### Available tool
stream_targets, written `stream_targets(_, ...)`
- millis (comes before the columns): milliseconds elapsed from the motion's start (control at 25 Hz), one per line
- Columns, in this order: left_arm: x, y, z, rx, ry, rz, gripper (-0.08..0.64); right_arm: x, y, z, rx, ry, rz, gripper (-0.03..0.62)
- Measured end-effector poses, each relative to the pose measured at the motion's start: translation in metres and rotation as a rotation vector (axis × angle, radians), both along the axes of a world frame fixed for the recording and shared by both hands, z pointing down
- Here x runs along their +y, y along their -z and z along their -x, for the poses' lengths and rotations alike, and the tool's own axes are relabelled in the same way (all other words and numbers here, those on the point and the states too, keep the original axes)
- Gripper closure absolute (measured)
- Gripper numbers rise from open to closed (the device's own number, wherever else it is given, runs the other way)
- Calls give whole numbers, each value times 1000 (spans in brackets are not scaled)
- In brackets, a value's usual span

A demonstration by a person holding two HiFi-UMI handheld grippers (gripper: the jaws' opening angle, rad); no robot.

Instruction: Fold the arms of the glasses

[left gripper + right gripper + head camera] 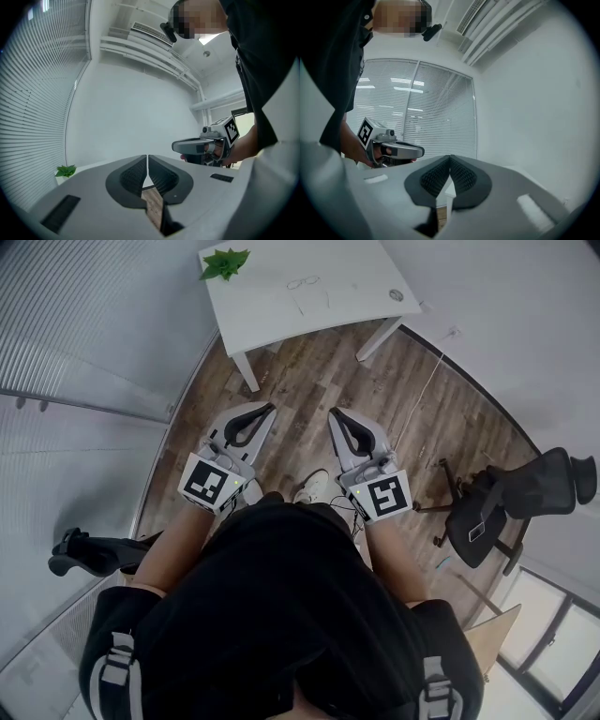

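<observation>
Standing well back from the white table (272, 320), the person held both tools out level over the wooden floor (309, 381), pointing toward it. The left gripper (271, 408) had its jaws pressed together with nothing between them; its own view showed the dark ribbed pads meeting at the tips. Same deal with the right gripper (332, 412): jaws closed tip to tip, nothing pinched. The two sat side by side, near each other but not touching.

The glasses (303, 282) lay on the tabletop, roughly in the middle, well apart from both grippers. They were tiny in the head view, so I honestly couldn't tell whether the arms were out or folded. A small green plant (225, 262) sat at the table's left corner, well clear of the glasses.

Off to the right stood a black office chair (506, 502), and a thin white cable (420, 395) trailed across the floor near the table leg (378, 339).
</observation>
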State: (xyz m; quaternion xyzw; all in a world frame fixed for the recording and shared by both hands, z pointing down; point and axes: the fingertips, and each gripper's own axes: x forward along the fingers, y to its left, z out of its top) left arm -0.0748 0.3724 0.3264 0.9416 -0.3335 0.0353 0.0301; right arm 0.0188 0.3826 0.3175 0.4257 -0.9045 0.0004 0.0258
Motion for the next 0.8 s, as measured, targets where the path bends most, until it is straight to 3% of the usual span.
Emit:
stream_targets(400, -6, -2, -10, -5, 13, -3, 412, -5, -5, -17, 6, 22, 11, 445)
stream_targets(800, -18, 0, -51, -8, 36, 0, 397, -20, -4, -60, -2, 59, -4, 431)
